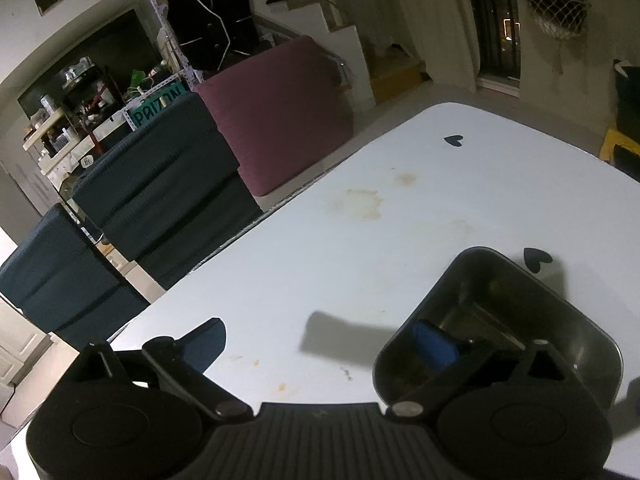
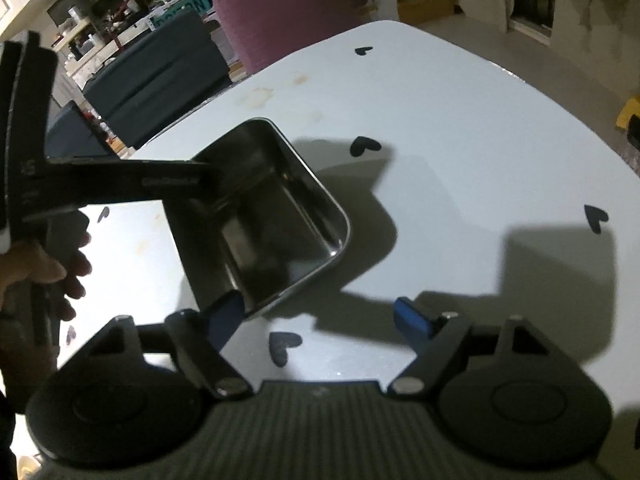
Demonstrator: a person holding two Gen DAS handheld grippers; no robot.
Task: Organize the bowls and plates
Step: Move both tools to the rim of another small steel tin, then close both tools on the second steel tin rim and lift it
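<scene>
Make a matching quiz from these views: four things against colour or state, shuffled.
Things:
1. tray
2. heart
3. cushion
4. right gripper

Colour or state:
a. maroon
b. open
c. black
d. shiny metal

Pairs: 1-d, 2-c, 3-a, 4-b
</scene>
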